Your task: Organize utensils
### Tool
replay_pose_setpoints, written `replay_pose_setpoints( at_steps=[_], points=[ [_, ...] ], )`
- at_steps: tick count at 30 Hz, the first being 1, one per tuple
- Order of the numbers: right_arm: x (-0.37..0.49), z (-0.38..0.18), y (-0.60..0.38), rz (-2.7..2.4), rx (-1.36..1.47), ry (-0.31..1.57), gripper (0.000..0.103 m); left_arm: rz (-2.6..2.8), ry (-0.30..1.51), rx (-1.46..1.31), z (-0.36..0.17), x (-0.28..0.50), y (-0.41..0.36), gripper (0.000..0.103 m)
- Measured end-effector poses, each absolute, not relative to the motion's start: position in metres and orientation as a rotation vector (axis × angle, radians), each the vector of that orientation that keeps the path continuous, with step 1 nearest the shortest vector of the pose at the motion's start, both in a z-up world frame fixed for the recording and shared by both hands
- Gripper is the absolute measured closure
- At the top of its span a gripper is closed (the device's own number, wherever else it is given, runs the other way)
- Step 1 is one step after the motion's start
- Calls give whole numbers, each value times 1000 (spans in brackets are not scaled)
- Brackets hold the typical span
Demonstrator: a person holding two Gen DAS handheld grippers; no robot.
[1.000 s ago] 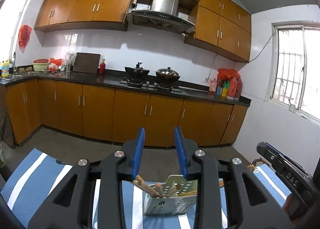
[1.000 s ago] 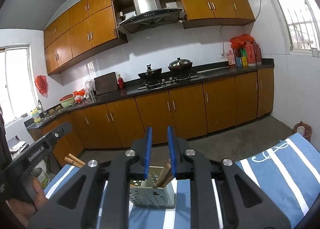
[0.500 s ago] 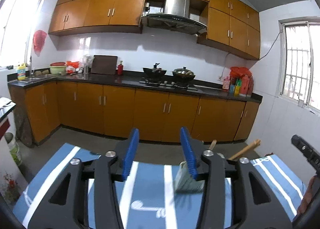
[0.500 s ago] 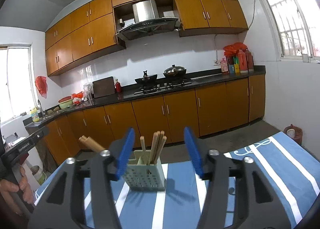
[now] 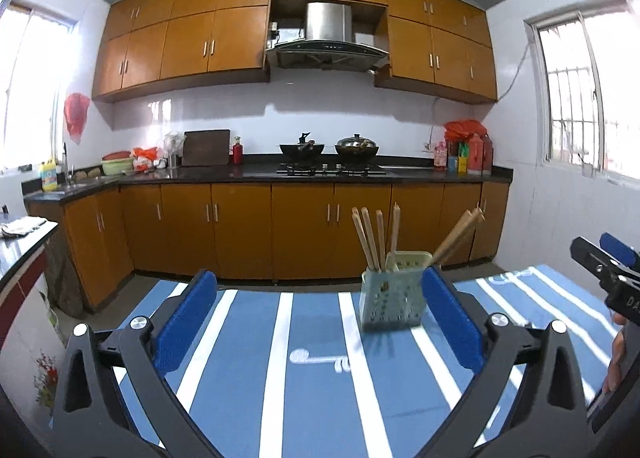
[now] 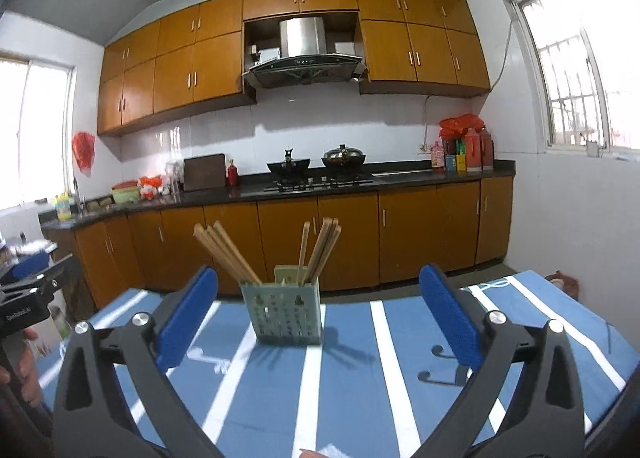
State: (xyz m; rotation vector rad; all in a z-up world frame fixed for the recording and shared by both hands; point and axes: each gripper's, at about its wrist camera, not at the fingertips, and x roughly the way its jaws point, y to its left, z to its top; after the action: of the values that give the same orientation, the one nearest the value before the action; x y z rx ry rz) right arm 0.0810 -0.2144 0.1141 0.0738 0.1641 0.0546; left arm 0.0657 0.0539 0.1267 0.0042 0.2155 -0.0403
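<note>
A pale green perforated utensil holder stands upright on the blue striped tablecloth, with several wooden chopsticks standing in it. It also shows in the right wrist view, its chopsticks fanned left and right. My left gripper is wide open and empty, back from the holder, which stands by its right finger. My right gripper is wide open and empty, with the holder ahead between its fingers and a little left. The right gripper also shows in the left wrist view.
The table's far edge lies just behind the holder. Beyond it are bare floor, orange base cabinets and a dark counter with a stove and two woks. The other gripper's body shows at the left edge of the right wrist view.
Both grippers opened wide and drew back from the holder. The holder went from being right under the fingertips to standing free on the cloth farther ahead.
</note>
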Motion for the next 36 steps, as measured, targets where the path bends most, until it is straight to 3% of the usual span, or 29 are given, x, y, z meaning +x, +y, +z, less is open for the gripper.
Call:
replay_pose_setpoints(
  at_steps=[7, 18, 36],
  points=[
    [42, 82, -194, 26, -26, 156, 4, -31, 262, 11, 94, 40, 47, 2],
    [25, 31, -197, 40, 6, 302, 4, -10, 374, -1, 39, 20, 38, 2],
    [18, -1, -198, 50, 17, 372, 4, -32, 407, -5, 9, 2, 27, 2]
  ],
)
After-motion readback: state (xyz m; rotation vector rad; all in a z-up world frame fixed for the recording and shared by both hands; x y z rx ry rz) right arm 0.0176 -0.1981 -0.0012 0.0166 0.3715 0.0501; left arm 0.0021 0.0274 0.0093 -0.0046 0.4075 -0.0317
